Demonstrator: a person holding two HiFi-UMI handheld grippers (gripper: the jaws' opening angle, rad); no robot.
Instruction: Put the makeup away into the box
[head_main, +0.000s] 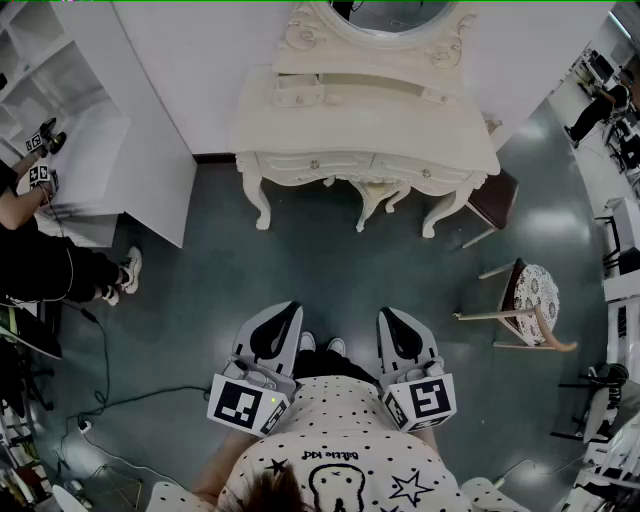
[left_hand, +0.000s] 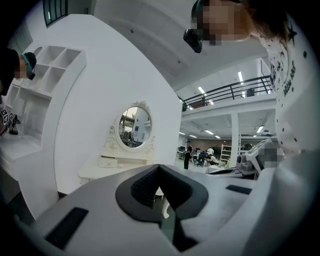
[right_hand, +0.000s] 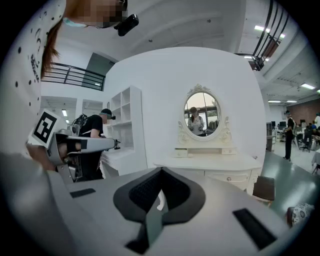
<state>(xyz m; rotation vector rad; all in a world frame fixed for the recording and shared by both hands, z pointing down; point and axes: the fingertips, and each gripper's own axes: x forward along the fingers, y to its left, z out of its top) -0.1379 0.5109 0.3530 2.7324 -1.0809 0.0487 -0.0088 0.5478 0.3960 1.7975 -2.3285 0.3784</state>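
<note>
A white dressing table (head_main: 365, 125) with an oval mirror (right_hand: 201, 113) stands against the far wall, some way ahead of me. On its top sits a small white drawer box (head_main: 298, 92); I cannot make out any makeup at this distance. My left gripper (head_main: 284, 312) and right gripper (head_main: 393, 320) are held close to my body over the green floor, side by side and pointing toward the table. In the left gripper view the left gripper (left_hand: 159, 168) has its tips together with nothing between them. The right gripper (right_hand: 161, 172) is shut and empty too.
A brown chair (head_main: 497, 200) stands at the table's right end, and a stool with a lace cushion (head_main: 532, 292) is further right. Another person (head_main: 45, 268) works at a white shelf unit (head_main: 95, 150) on the left. Cables (head_main: 100, 400) trail over the floor there.
</note>
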